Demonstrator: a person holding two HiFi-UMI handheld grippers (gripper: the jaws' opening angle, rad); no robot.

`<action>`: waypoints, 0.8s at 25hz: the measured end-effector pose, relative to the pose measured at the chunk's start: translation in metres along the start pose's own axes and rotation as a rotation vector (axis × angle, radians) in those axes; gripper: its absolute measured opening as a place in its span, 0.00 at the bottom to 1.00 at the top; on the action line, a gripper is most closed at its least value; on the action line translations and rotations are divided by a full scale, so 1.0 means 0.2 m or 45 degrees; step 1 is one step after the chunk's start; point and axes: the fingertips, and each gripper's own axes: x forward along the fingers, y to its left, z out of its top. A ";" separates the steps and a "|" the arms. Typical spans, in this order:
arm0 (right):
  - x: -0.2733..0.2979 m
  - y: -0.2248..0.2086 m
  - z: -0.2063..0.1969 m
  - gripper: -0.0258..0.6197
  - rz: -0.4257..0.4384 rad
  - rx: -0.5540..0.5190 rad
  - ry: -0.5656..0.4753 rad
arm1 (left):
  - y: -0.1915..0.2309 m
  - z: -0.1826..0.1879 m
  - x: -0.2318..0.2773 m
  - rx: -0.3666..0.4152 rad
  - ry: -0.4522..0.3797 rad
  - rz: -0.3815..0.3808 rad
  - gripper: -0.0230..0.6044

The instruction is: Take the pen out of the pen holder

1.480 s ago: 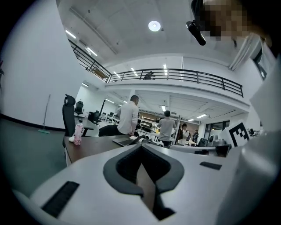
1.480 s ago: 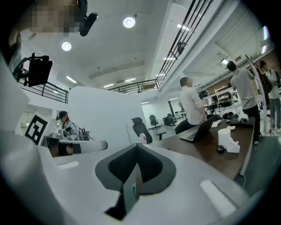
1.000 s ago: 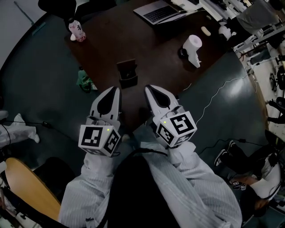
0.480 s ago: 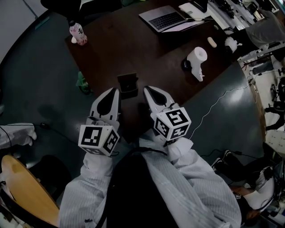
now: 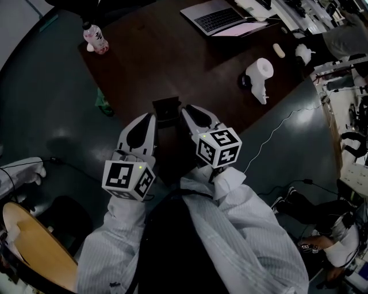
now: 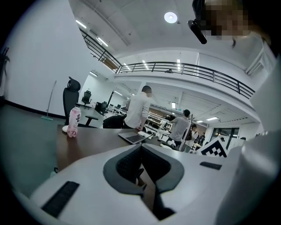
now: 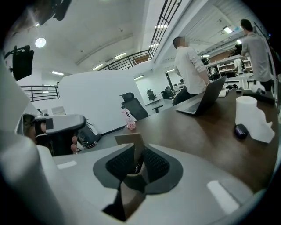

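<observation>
The pen holder (image 5: 165, 108), a small dark open box, stands near the front edge of the brown table (image 5: 172, 57). My left gripper (image 5: 150, 116) is just short of its left front corner, jaws shut and empty. The right gripper (image 5: 187, 109) has its tips at the holder's right side. Its jaws are opening, a narrow gap between them. In the right gripper view the holder (image 7: 131, 139) shows through that gap just beyond the right gripper (image 7: 137, 151). I cannot make out the pen. In the left gripper view the left gripper (image 6: 141, 149) has its pads together.
A pink-labelled bottle (image 5: 95, 37) stands at the table's far left corner, a laptop (image 5: 221, 17) at the back, and a white paper roll (image 5: 260, 74) to the right. A green thing (image 5: 102, 102) and a white cable (image 5: 276, 129) lie on the floor. People stand beyond the table.
Both grippers have moved forward towards the pen holder, the right one further. Its tips have come alongside the holder's right side.
</observation>
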 end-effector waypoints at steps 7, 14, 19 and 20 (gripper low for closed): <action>0.18 -0.05 -0.10 0.20 -0.003 0.043 0.083 | 0.05 -0.09 -0.01 -0.026 0.040 0.020 0.04; 0.25 -0.06 -0.16 0.21 -0.029 0.017 0.140 | 0.06 -0.12 -0.01 -0.043 0.045 0.030 0.04; 0.24 -0.06 -0.16 0.17 -0.058 -0.028 0.148 | 0.06 -0.13 -0.02 -0.046 0.038 0.025 0.04; 0.24 -0.06 -0.17 0.16 -0.056 -0.031 0.146 | 0.06 -0.13 -0.02 -0.044 0.037 0.025 0.04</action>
